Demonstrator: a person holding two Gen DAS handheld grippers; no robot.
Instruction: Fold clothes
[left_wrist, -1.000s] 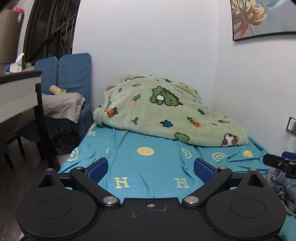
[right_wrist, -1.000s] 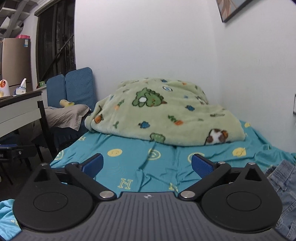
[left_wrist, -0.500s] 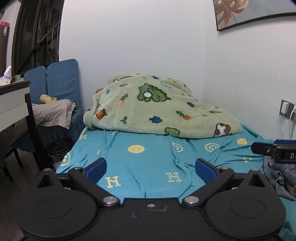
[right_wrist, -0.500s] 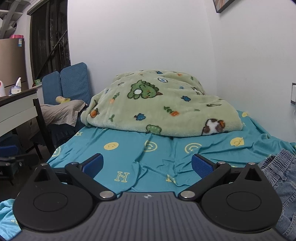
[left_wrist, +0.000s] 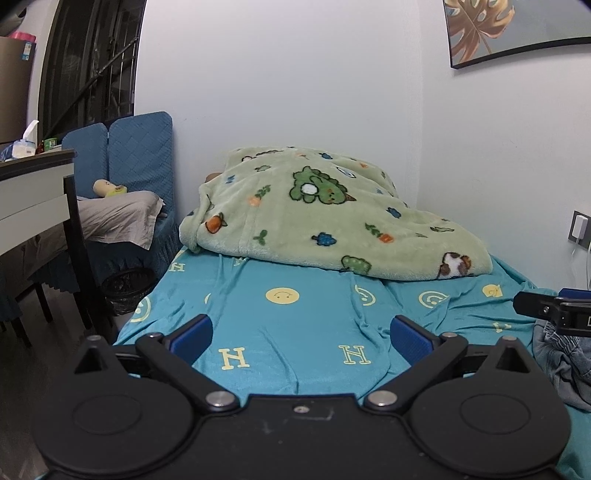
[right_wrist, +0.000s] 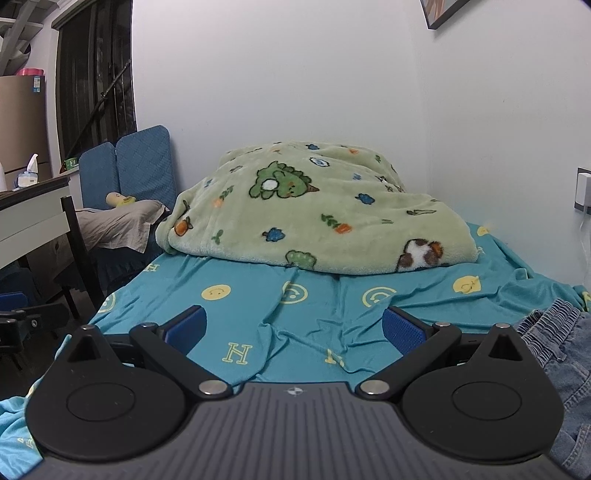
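My left hand-held gripper (left_wrist: 301, 334) and right hand-held gripper (right_wrist: 291, 325) both gape empty above the teal smiley-print bed sheet (left_wrist: 280, 332). The crumpled blue denim garment (right_wrist: 565, 354) lies beside my right one (unfolded, I judge); reaching it comes next. The green dinosaur fleece blanket (right_wrist: 314, 218) crowds the far end.

Both wrist views sit low over the bed (left_wrist: 288, 332), facing the blanket (right_wrist: 314, 218) (shared, right view nearer).
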